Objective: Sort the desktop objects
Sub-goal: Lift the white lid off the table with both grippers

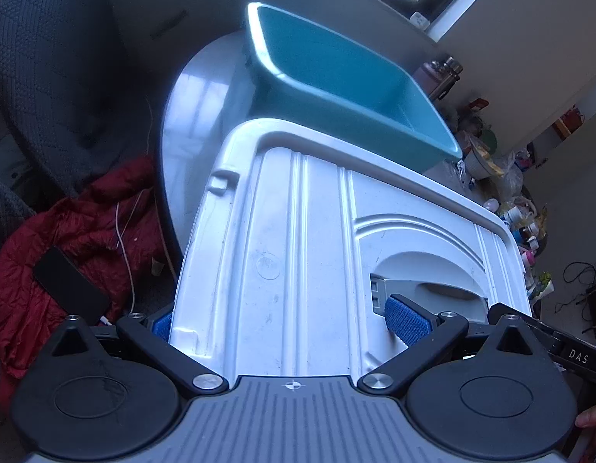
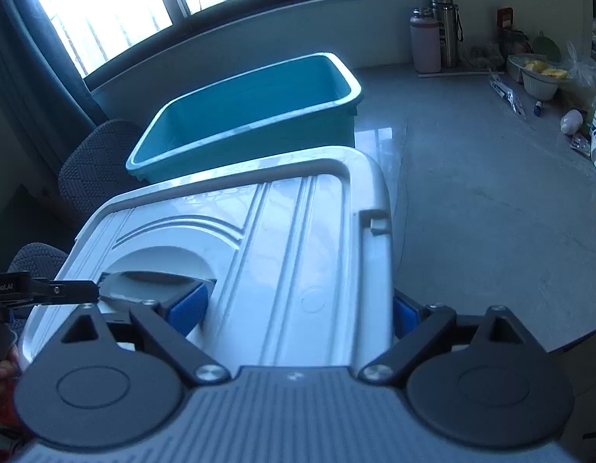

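A white plastic lid point(image 1: 298, 239) with ridges and a recessed grey handle point(image 1: 433, 289) fills the left wrist view; it also shows in the right wrist view point(image 2: 282, 239). My left gripper point(image 1: 286, 320) is shut on the lid's left half, one blue pad point(image 1: 407, 318) in the handle recess, the other at the outer edge. My right gripper point(image 2: 298, 308) is shut on the lid's right half, one blue pad point(image 2: 188, 306) at the recess. A teal bin point(image 1: 336, 88) stands open behind the lid, also in the right wrist view point(image 2: 251, 115).
The grey round table point(image 2: 471, 212) holds bottles point(image 2: 436, 34), a bowl of food point(image 2: 537, 77), bags and small containers at its far right. A dark chair point(image 1: 47, 58) and a red jacket point(image 1: 66, 231) with a phone lie at the left.
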`<state>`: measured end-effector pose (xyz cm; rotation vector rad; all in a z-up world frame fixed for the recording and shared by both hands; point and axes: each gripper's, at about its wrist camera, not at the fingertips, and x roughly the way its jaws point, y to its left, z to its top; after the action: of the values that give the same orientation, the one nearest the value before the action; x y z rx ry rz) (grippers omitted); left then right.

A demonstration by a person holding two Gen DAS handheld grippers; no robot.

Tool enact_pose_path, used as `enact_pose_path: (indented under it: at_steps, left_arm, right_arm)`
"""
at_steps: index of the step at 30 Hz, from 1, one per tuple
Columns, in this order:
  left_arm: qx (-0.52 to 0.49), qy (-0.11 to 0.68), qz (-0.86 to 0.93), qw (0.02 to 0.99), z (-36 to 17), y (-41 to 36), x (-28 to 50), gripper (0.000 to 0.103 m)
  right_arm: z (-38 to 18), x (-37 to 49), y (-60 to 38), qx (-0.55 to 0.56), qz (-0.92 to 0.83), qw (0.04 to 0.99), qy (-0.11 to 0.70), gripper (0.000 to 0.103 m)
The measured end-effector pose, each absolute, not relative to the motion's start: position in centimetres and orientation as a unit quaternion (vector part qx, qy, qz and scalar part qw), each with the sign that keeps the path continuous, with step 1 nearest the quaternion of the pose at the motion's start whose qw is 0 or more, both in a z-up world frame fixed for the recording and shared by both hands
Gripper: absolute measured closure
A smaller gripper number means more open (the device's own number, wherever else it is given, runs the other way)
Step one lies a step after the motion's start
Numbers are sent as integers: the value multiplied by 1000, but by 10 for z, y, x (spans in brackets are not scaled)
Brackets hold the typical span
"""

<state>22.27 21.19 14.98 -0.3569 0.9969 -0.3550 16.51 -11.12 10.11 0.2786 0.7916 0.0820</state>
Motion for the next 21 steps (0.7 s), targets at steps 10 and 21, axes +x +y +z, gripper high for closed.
enact_pose_path:
  at_steps: [10,21]
  left_arm:
    - [-181,450,-142,863,183,187,240,0]
    - [-199,408,-88,887,219,151,290,0]
  right_arm:
    - [125,205,-141,118,74,920,367,8]
    - [151,291,-174,91,136,925,343,8]
